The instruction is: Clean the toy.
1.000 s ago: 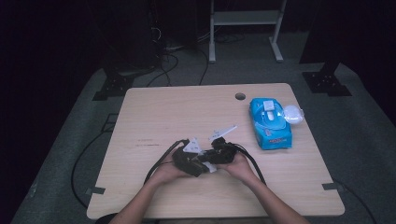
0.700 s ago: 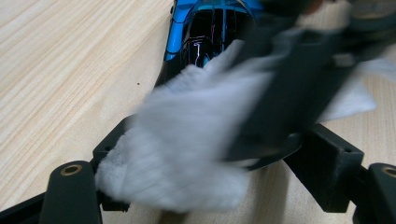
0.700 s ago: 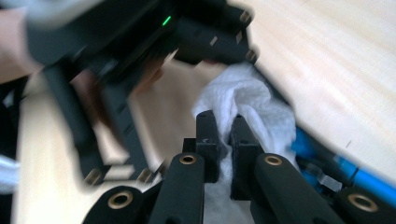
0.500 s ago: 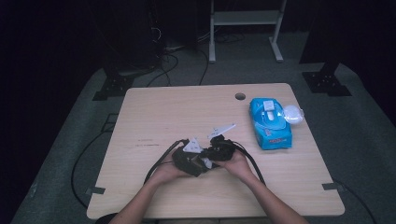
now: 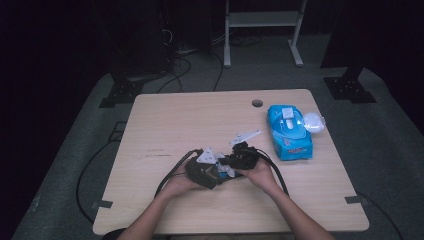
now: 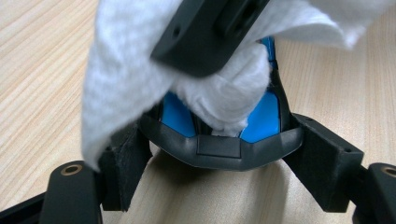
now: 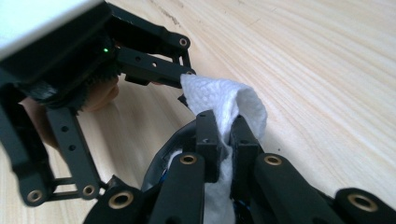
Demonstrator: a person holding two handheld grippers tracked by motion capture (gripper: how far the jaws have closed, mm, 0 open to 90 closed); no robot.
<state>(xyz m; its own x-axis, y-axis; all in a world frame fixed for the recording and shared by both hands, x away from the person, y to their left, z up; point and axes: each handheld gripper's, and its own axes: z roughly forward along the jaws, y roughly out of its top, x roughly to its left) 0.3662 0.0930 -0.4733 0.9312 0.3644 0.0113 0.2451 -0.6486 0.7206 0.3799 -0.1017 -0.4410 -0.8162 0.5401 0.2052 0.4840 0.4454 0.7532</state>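
two grippers, one wipe, near the front edge of the table

the white wipe [image 7: 224, 105] sits right between the two grippers, which meet near the front edge of the table [image 5: 165, 125], about mid-width. the right gripper [image 7: 223, 135] has its jaws pinched tight on a fold of the wipe, with the sheet bulging out above the tips. the left gripper [image 6: 219, 135] has its jaws spread wide, and the wipe drapes down in front of them, touching the left-hand pad; the other gripper's black jaw pokes in from the top.

count: two grippers, one wipe being handled, one blue wipes pack [image 5: 289, 131] lying flat near the right edge, its lid flipped open toward that edge. one round hole [image 5: 257, 103] near the far edge.

the table's light wood. dark room, grey floor, cables [image 5: 177, 67] trailing behind, a white metal stand [image 5: 260, 20] at the back.
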